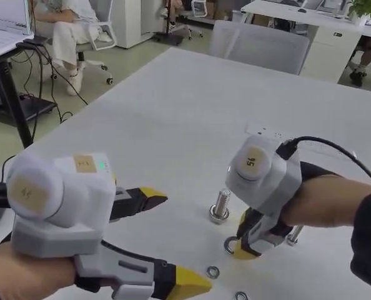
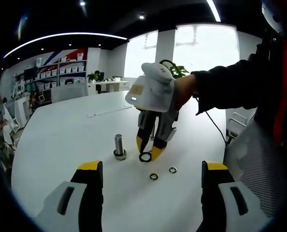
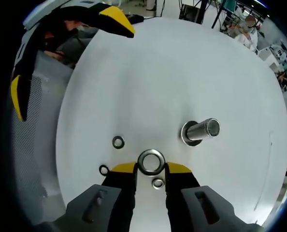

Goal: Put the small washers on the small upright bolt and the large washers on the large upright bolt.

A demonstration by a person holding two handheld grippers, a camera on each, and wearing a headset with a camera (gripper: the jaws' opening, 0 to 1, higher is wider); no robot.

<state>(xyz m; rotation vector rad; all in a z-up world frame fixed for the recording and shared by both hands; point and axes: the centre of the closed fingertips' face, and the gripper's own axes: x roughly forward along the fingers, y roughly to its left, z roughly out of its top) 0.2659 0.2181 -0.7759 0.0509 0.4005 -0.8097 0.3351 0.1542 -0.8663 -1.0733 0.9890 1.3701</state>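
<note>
My right gripper (image 1: 243,248) is shut on a large washer (image 1: 230,245), holding it just above the white table (image 1: 173,112). From its own view the large washer (image 3: 151,162) sits between the yellow tips of the right gripper (image 3: 151,169). The large upright bolt (image 1: 221,206) stands just beyond it, left of the gripper body. A small bolt (image 1: 293,235) peeks out from behind the right gripper. Two small washers (image 1: 213,272) (image 1: 241,295) lie on the table nearer to me. My left gripper (image 1: 173,240) stands open at the lower left with nothing in it.
A grey chair (image 1: 260,44) stands at the table's far edge. A black cable (image 1: 335,150) runs from the right gripper over the person's arm. A desk with cables (image 1: 10,69) stands on the floor to the left. A third small washer (image 3: 158,183) lies under the right gripper.
</note>
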